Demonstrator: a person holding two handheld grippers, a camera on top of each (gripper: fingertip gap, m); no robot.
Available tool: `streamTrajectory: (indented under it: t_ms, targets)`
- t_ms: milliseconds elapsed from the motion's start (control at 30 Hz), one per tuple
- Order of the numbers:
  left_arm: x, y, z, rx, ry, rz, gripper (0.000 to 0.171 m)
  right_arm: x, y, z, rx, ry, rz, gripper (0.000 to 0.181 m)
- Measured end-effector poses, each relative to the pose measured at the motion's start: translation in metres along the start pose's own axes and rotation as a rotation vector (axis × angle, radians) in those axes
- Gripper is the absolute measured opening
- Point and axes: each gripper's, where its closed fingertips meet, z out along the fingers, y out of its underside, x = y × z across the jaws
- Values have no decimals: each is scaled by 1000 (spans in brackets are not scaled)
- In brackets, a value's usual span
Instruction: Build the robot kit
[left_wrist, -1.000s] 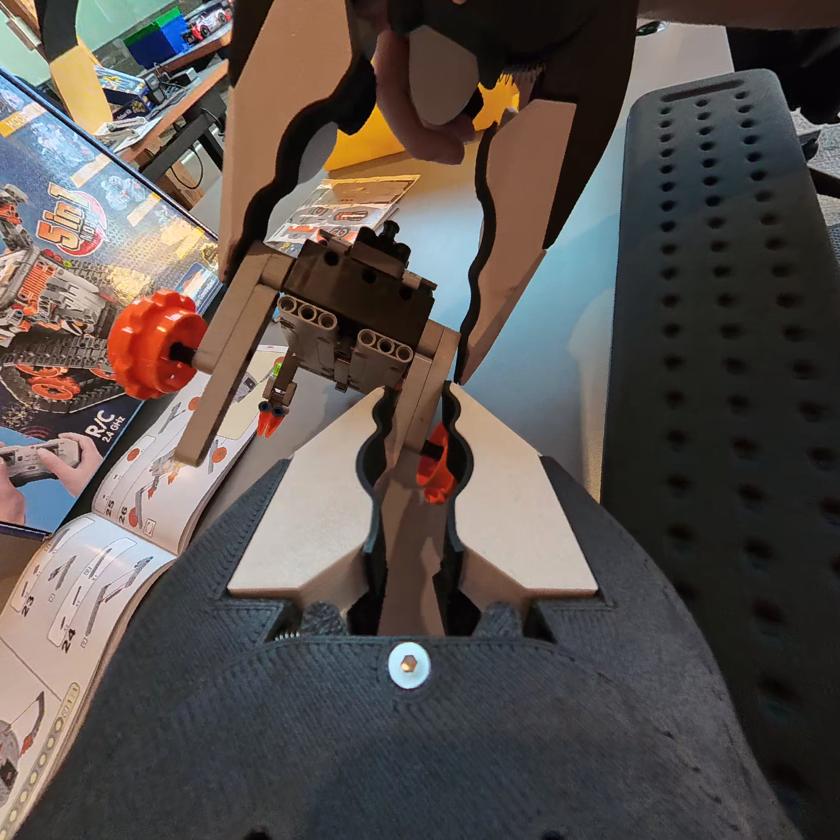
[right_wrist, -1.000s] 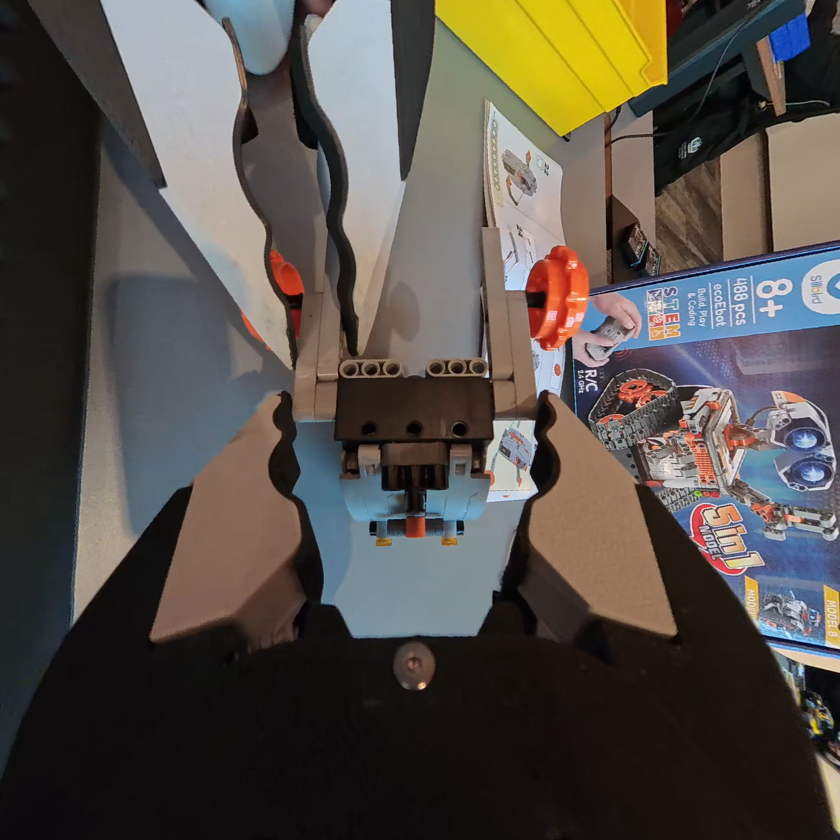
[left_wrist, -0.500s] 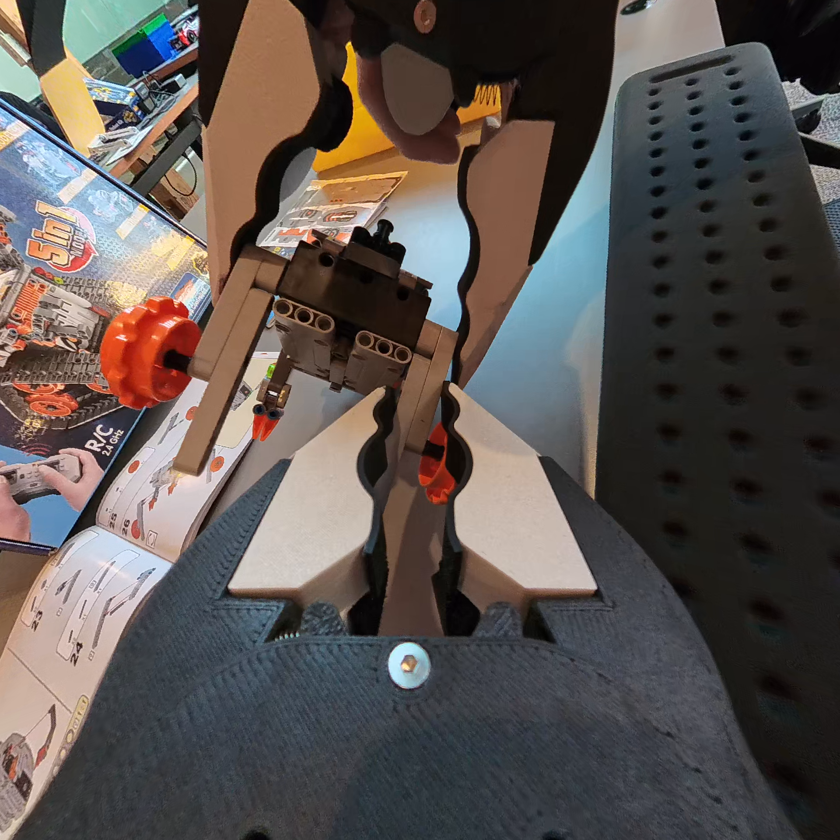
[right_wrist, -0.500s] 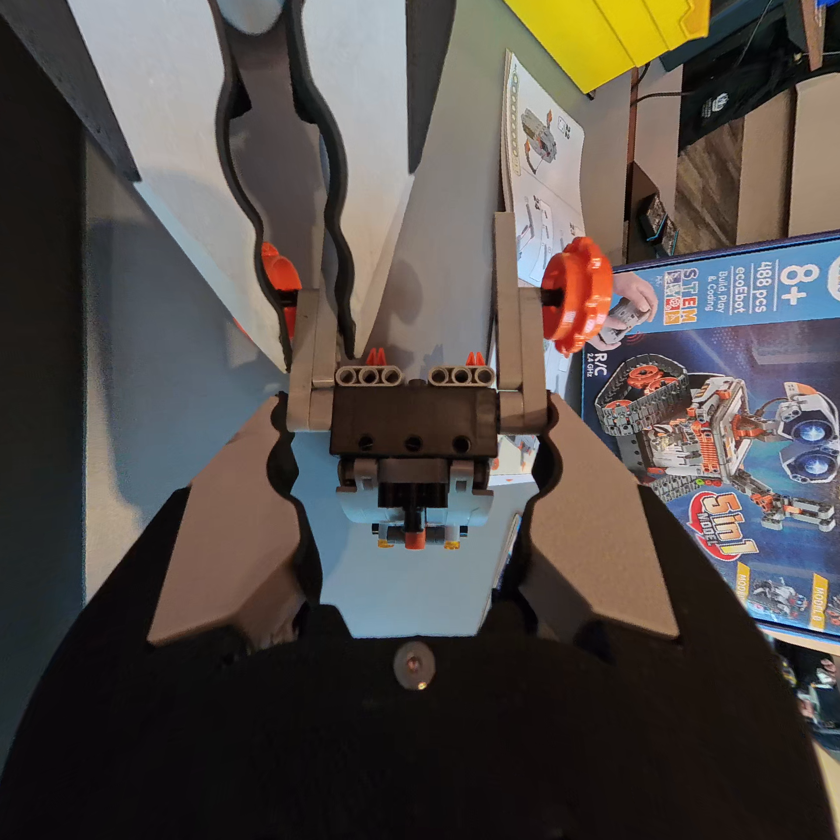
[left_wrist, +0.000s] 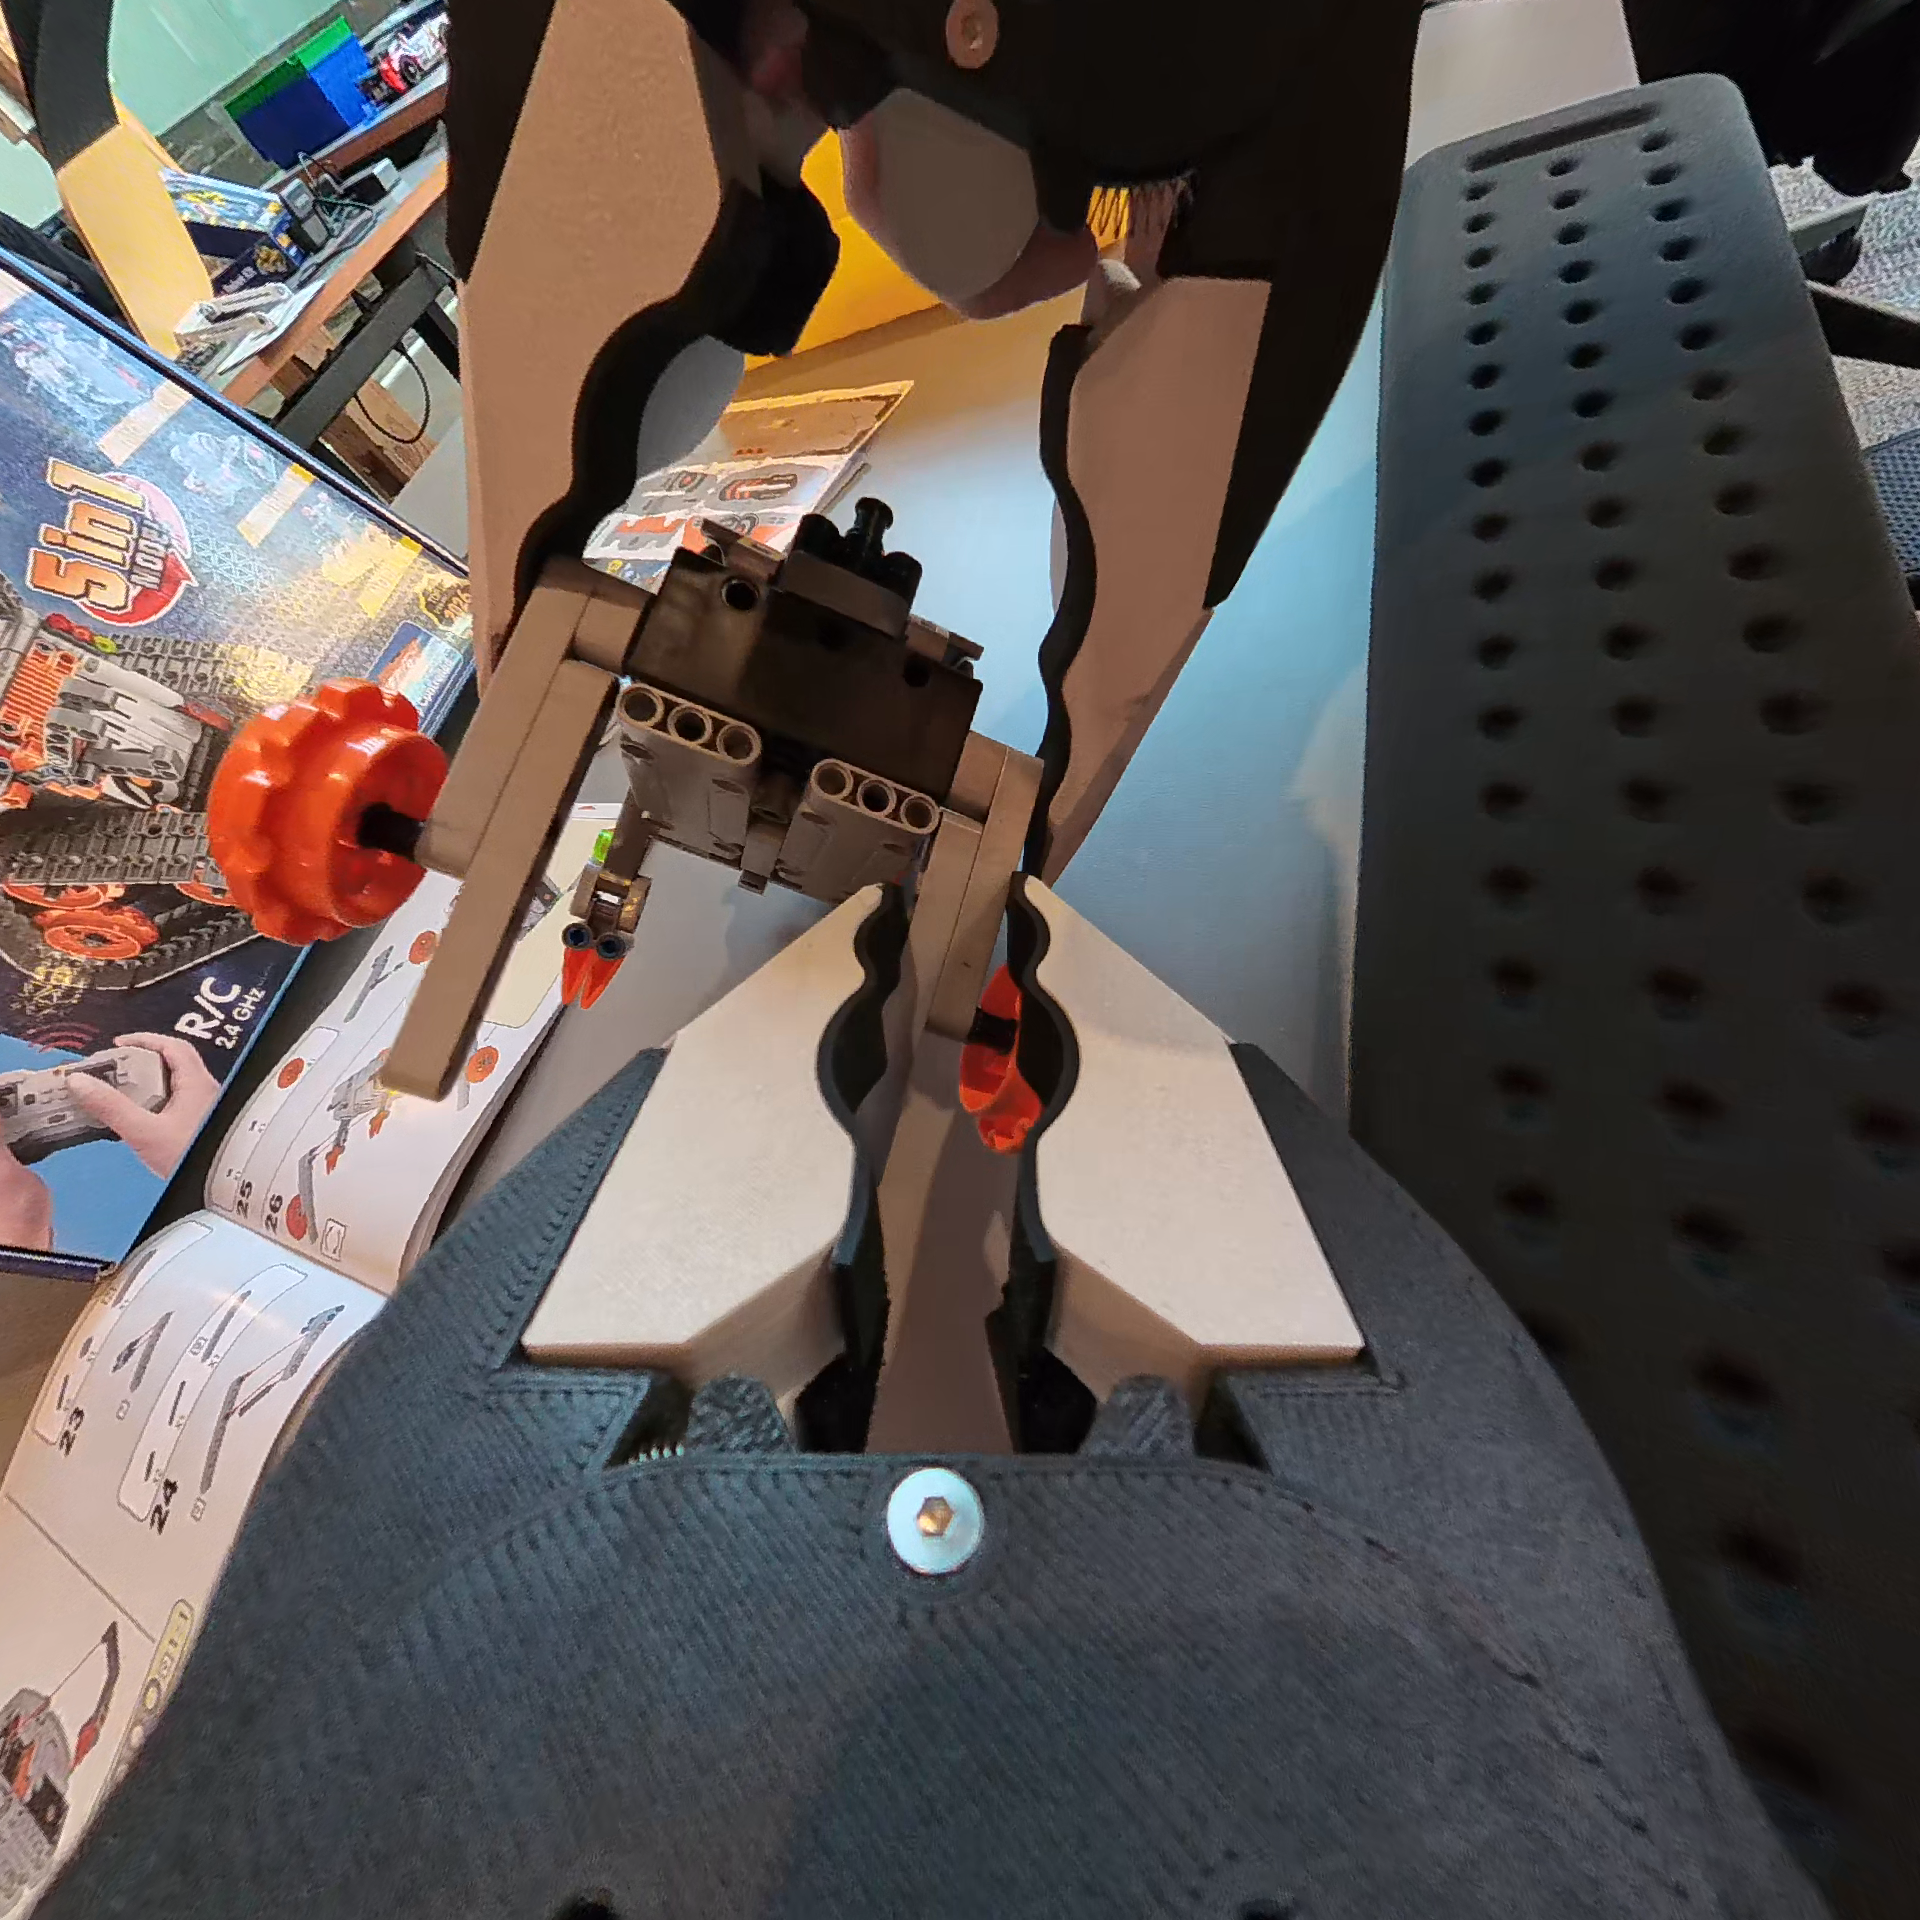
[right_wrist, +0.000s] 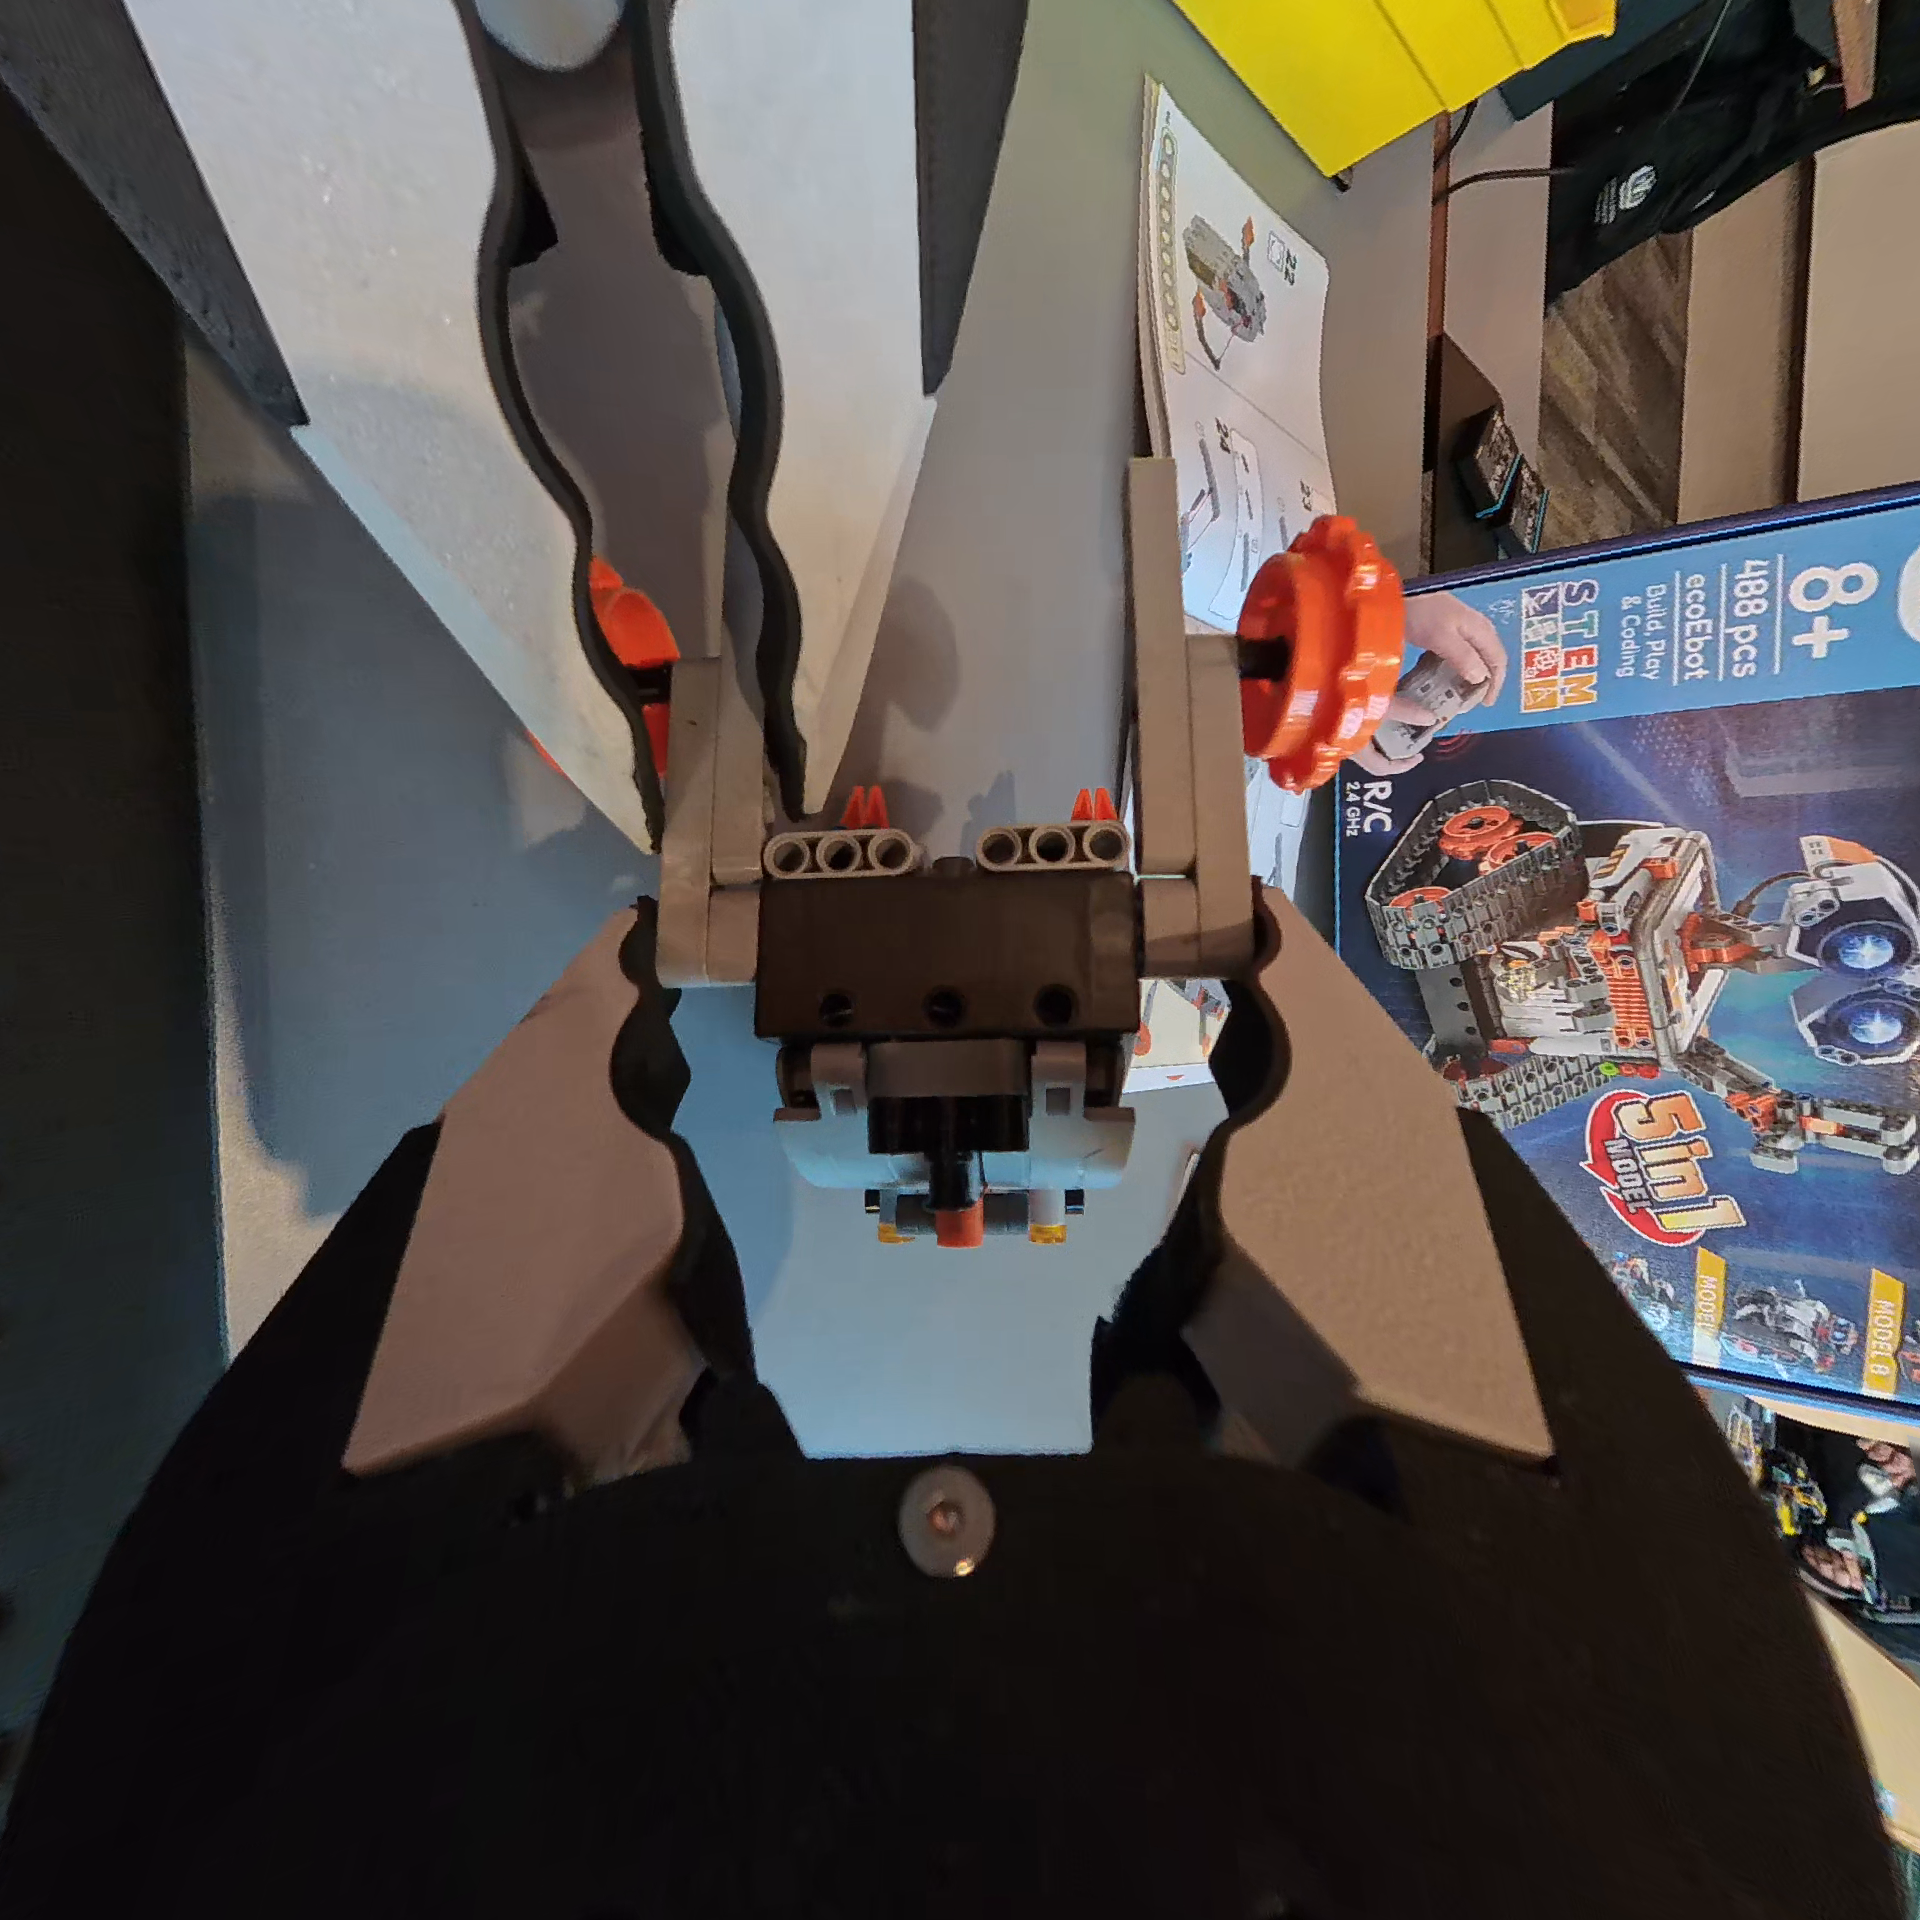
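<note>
Together, the left tool (left_wrist: 940, 925) is pinching one grey beam of the black-and-grey brick model (right_wrist: 940, 956), while the right tool (right_wrist: 940, 935) is clamping its sides.

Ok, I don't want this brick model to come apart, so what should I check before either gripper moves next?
1. Left gripper shut on the grey side beam of the black-and-grey brick model: ok.
2. Right gripper touching both beam ends: ok.
3. Orange toothed wheel on the free beam, clear of fingers: ok.
4. Second orange wheel in the left fingers' hollow, pinched or free: cannot tell.
5. Model clear of the white instruction booklet and grey table: cannot tell.
</note>
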Motion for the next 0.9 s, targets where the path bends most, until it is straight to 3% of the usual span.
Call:
streamTrajectory:
  t_ms: [267,367,467,700,900]
  targets:
    - [0,0,1,-1,-1,4,19,1,-1,-1,34,46,5,106]
    - [4,-5,2,18,9,12,18,-3,-5,3,29,36,18,119]
    - [5,-7,0,30,14,15,17,-3,-7,3,37,25,18,119]
    - [12,-8,3,3,-6,114,16,-5,9,-1,-159,-15,-127,114]
    - [14,-9,6,-24,-36,167,16,-10,8,-5,-229,-72,0,111]
